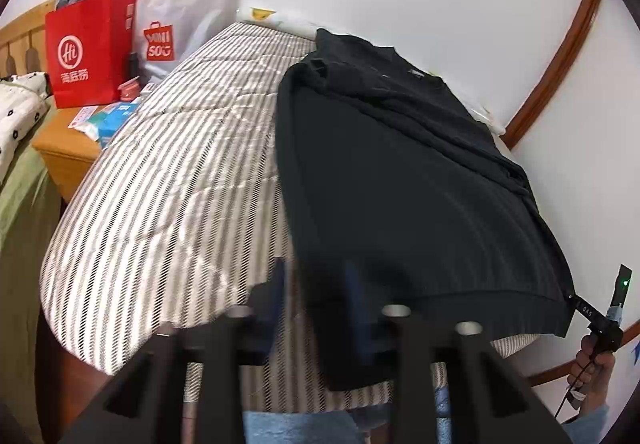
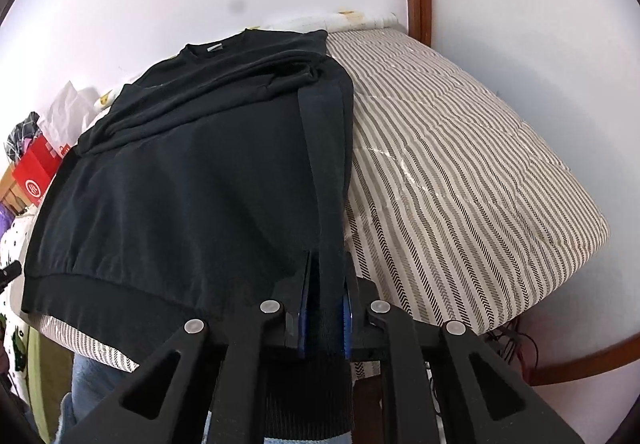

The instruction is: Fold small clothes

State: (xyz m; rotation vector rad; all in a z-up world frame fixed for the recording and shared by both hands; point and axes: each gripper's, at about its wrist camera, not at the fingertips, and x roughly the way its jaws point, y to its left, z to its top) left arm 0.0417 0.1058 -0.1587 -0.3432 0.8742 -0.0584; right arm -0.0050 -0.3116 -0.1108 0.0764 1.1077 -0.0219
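A black sweater (image 1: 400,183) lies flat on the striped mattress (image 1: 160,183), neck toward the wall and ribbed hem hanging over the near edge. My left gripper (image 1: 318,284) is open at the hem's left corner. Its blurred fingers stand on either side of the cloth edge and do not press on it. In the right wrist view the sweater (image 2: 180,183) has a sleeve folded down along its right side. My right gripper (image 2: 325,304) is shut on that strip of black cloth near the hem, and the ribbed cuff hangs below the blue pads (image 2: 304,308). A hand (image 1: 592,360) holds the right gripper.
A red paper bag (image 1: 90,47) and a white shopping bag (image 1: 176,23) stand on a wooden nightstand (image 1: 68,151), with small blue boxes (image 1: 114,123) beside them. Spotted white bedding (image 1: 20,103) lies at far left. The striped mattress (image 2: 460,163) extends right of the sweater, and a white wall is behind it.
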